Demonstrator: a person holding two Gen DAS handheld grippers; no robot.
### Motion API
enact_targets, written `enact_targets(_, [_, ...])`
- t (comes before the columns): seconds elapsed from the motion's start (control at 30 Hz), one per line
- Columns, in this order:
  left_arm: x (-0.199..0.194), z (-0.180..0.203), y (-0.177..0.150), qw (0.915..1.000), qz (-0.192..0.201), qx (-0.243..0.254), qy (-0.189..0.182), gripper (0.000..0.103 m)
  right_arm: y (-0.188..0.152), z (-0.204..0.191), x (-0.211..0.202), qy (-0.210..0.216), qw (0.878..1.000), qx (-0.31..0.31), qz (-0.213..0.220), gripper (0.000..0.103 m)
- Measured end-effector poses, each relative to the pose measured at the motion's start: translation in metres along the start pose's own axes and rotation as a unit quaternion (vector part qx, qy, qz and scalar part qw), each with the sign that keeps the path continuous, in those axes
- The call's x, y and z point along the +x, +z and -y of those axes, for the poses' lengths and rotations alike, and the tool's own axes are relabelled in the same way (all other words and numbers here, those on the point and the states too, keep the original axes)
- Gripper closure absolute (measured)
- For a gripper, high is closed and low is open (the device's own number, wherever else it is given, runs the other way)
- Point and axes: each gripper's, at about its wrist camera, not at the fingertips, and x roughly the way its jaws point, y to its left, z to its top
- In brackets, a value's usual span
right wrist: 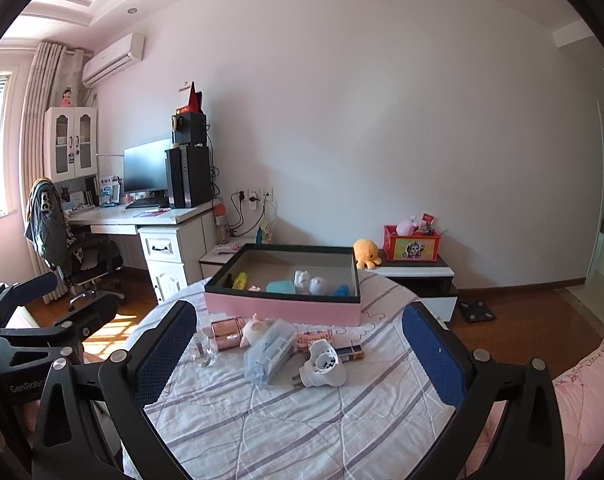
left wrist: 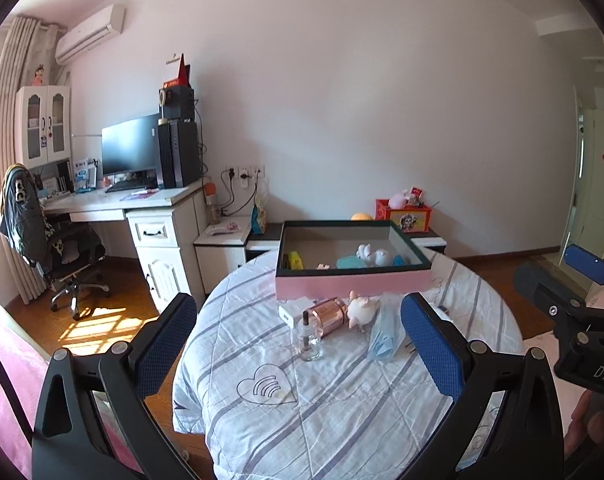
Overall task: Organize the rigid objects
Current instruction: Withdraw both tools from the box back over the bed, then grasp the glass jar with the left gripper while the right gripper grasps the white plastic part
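Note:
A pink box (left wrist: 352, 285) (right wrist: 282, 309) with a dark rim sits at the far side of the quilt-covered table (left wrist: 322, 400) (right wrist: 302, 420); several small items lie inside it. In front of it lie a rose-gold tin (left wrist: 329, 316) (right wrist: 227, 331), a clear glass bottle (left wrist: 309, 340) (right wrist: 203, 352), a small pig figure (left wrist: 361, 311) (right wrist: 255, 330), a bag of blue masks (left wrist: 384, 336) (right wrist: 270, 350), a white adapter (left wrist: 289, 314) and a white plug-in device (right wrist: 322, 365). My left gripper (left wrist: 298, 344) is open and empty, above the near table. My right gripper (right wrist: 298, 354) is open and empty too.
A white desk (left wrist: 142, 204) with monitor and an office chair (left wrist: 58, 248) stand to the left. Behind the table is a low cabinet (right wrist: 418, 276) carrying a red box (right wrist: 412, 246) and a yellow plush (right wrist: 366, 254). Pink bedding (right wrist: 582, 400) lies at right.

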Motion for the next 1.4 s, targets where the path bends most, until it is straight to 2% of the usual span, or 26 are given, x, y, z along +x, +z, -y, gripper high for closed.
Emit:
enact_targets(0.27, [0.074,-0.027,-0.037,0.9948,-0.099,-0.022,0.016,0.0,-0.046,0.035,0.066,-0.019,0.995,0.035,-0.095,0.0])
enact_targets(0.4, [0.108,-0.031,-0.052,0.9899,-0.138,-0.031,0.01,0.0,-0.066,0.049,0.094,-0.025,0.99,0.043,-0.134,0.0])
enact_targets(0.53, [0.145,-0.023,-0.064,0.9835,-0.178,-0.031,-0.01,0.0,-0.081,0.06,0.117,-0.027,0.985,0.051,-0.165,0.0])
enact_targets(0.63, [0.169,-0.012,-0.068,0.9809,-0.193,-0.018,-0.014,0.0,-0.088,0.064,0.133,-0.028,0.981,0.052,-0.183,0.0])
enact_targets(0.87, [0.216,0.002,-0.07,0.9742,-0.224,0.011,0.022,0.0,-0.092,0.06,0.172,-0.009,0.973,0.029,-0.229,0.0])
enact_targets(0.97, [0.23,-0.002,-0.071,0.9715,-0.236,0.009,0.018,0.0,-0.088,0.053,0.188,0.011,0.968,0.012,-0.251,0.0])
enact_targets(1.03, [0.239,-0.006,-0.073,0.9675,-0.252,0.001,0.014,0.002,-0.083,0.047,0.199,0.007,0.966,-0.01,-0.258,0.0])
enact_targets(1.1, [0.24,-0.008,-0.072,0.9689,-0.247,-0.009,0.011,0.011,-0.081,0.042,0.209,0.013,0.964,-0.025,-0.265,0.0])
enact_targets(1.13, [0.24,-0.008,-0.072,0.9701,-0.242,-0.005,0.012,0.021,-0.082,0.042,0.214,0.018,0.962,-0.023,-0.272,0.001])
enact_targets(1.17, [0.239,-0.007,-0.071,0.9714,-0.237,0.0,0.011,0.035,-0.083,0.043,0.219,0.024,0.959,-0.017,-0.281,0.007])
enact_targets(1.2, [0.237,-0.005,-0.072,0.9727,-0.232,0.007,0.008,0.042,-0.084,0.045,0.221,0.029,0.958,-0.013,-0.286,0.01])
enact_targets(1.23, [0.235,-0.003,-0.072,0.9739,-0.227,0.012,0.004,0.057,-0.084,0.046,0.22,0.03,0.958,-0.012,-0.284,0.013])
enact_targets(1.27, [0.233,-0.001,-0.072,0.9748,-0.222,0.017,0.0,0.071,-0.083,0.047,0.218,0.031,0.959,-0.011,-0.28,0.024])
enact_targets(1.3, [0.23,0.0,-0.073,0.9756,-0.219,0.02,-0.001,0.074,-0.083,0.047,0.215,0.033,0.96,-0.011,-0.276,0.03])
enact_targets(1.4, [0.224,-0.002,-0.074,0.9775,-0.21,0.014,-0.006,0.074,-0.083,0.05,0.207,0.04,0.964,-0.003,-0.264,0.038])
